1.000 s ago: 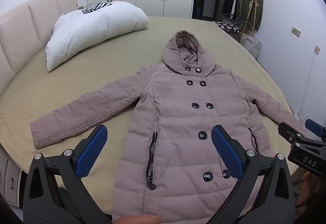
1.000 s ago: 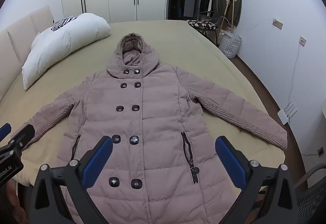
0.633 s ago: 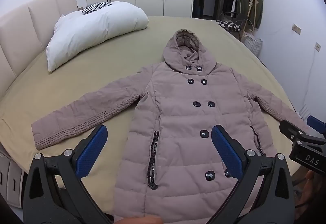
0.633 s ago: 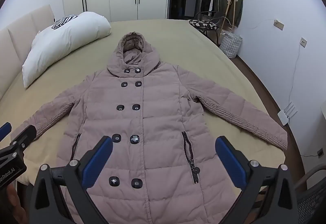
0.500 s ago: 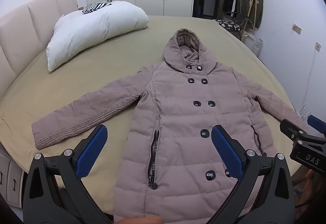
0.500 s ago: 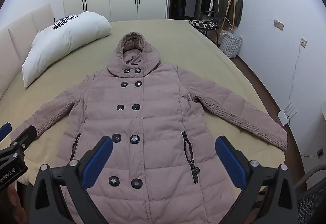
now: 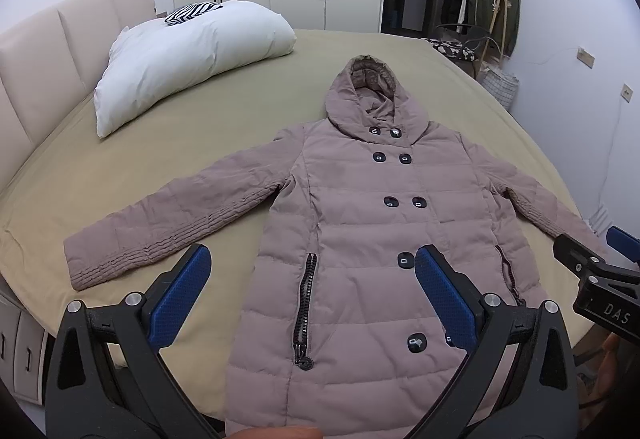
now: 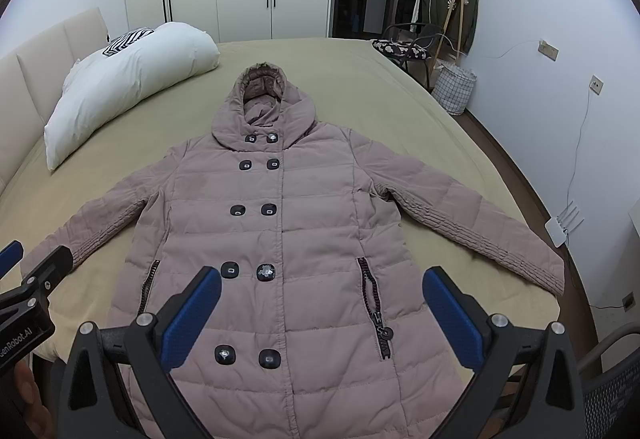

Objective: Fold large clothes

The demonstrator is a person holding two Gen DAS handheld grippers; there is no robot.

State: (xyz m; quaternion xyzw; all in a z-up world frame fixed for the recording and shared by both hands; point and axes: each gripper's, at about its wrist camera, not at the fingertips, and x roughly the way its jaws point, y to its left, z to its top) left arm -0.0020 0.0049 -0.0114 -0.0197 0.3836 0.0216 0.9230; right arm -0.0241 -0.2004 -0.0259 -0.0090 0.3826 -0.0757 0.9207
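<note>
Your left gripper (image 7: 308, 271) is spread wide with nothing between its blue pads (image 7: 180, 295), and it hangs above the near edge of the bed (image 7: 208, 127). Just ahead of it, and a little to its right, lies the mauve hooded puffer coat (image 7: 376, 231), flat on its back with the buttoned front facing up and the hood (image 7: 370, 95) pointing away from you. The coat's hem runs beneath and between the fingers. One sleeve (image 7: 172, 215) stretches out ahead and to the left of this gripper, its cuff lying just beyond the left pad.

Your right gripper (image 8: 322, 299) is equally wide open and empty, held over the lower part of the coat (image 8: 280, 231), so the front with its buttons lies straight ahead between the fingers. The other sleeve (image 8: 472, 223) angles out ahead and to the right, ending near the bed's right edge. A white pillow (image 8: 132, 87) sits far ahead on the left, by the padded headboard (image 8: 52, 51). Each gripper shows at the edge of the other's view, well apart.
</note>
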